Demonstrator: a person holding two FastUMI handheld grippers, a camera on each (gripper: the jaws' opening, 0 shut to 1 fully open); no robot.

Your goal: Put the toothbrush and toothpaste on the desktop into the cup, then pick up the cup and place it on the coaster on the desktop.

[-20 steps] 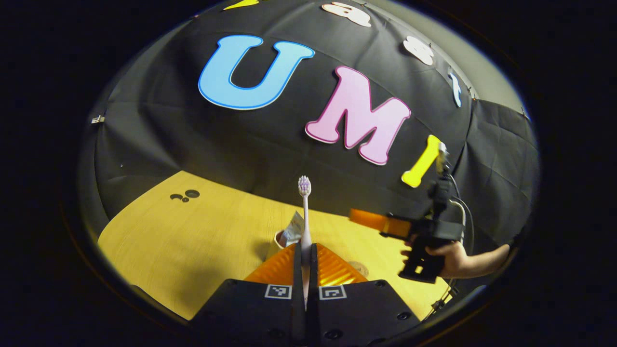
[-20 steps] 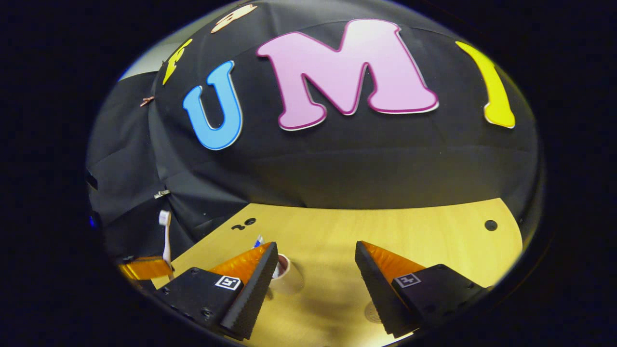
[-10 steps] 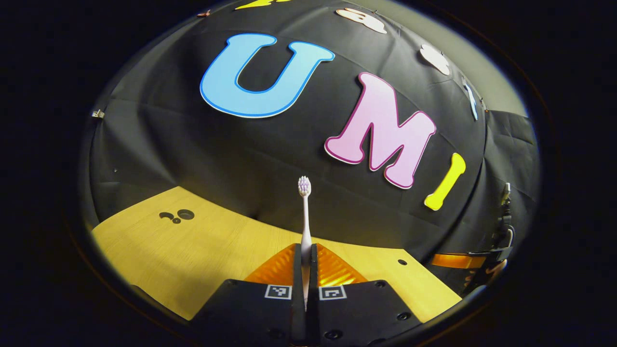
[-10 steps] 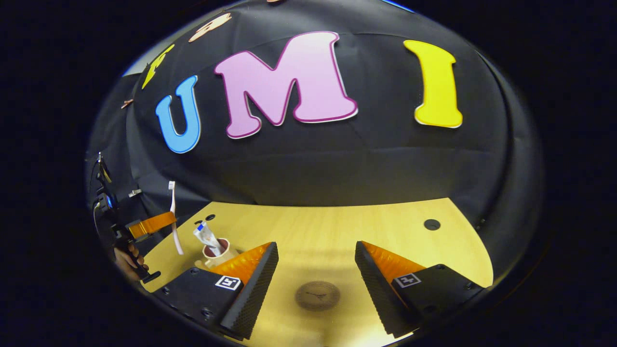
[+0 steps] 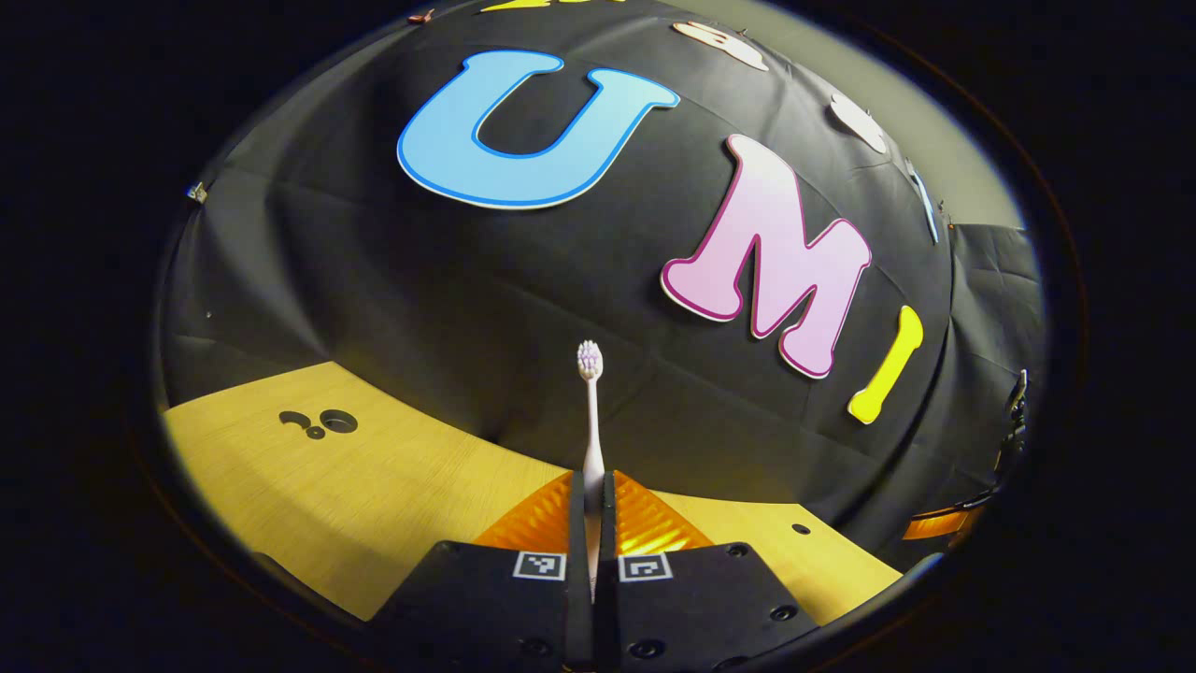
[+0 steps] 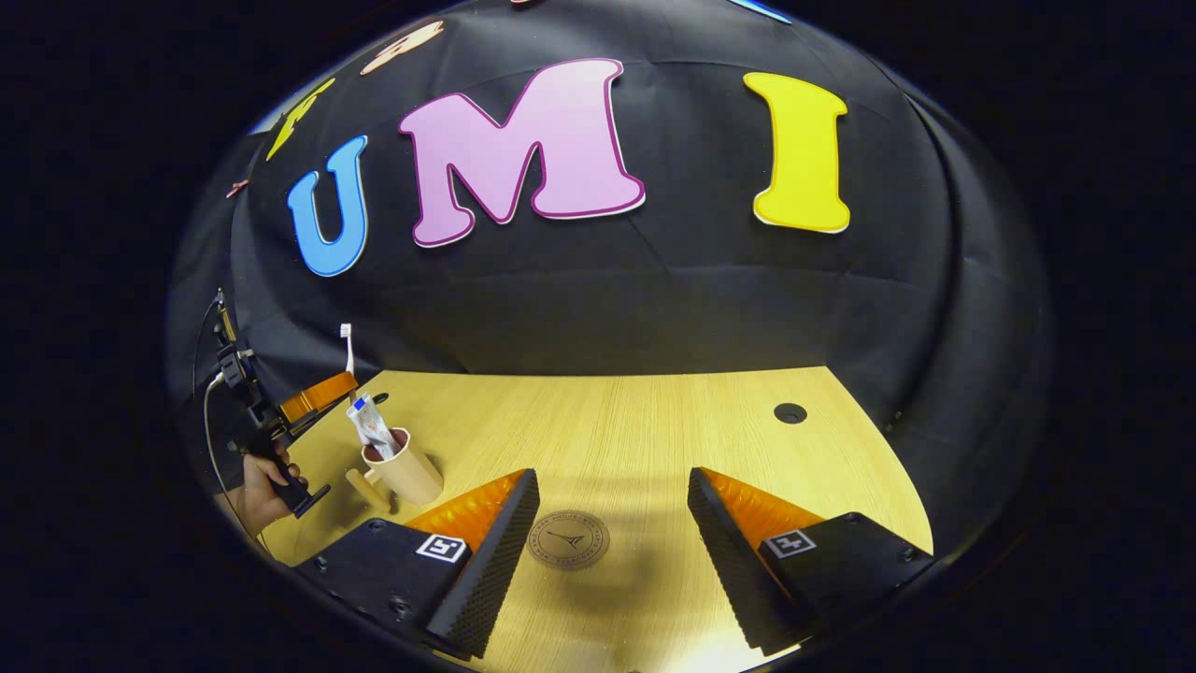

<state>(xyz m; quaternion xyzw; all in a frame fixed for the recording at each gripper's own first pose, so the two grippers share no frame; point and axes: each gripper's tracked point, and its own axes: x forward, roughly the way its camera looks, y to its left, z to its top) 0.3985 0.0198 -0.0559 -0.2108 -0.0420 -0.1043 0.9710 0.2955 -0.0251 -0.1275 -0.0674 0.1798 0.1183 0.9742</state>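
A white toothbrush stands upright with its bristled head on top, and my left gripper is shut on its handle. In the right gripper view, that left gripper hangs above the table just left of the beige cup, still holding the toothbrush. The toothpaste tube leans inside the cup. A round brown coaster lies on the wooden desktop between the fingers of my right gripper, which is open and holds nothing.
A hand grips the left gripper's handle at the left edge. The desktop has a cable hole at the back right and a cluster of holes at the back left. Black cloth walls close the booth behind.
The right gripper has drawn back and turned right, so the coaster now lies between its fingers and the cup stands farther off. The left view has swung left, losing the cup.
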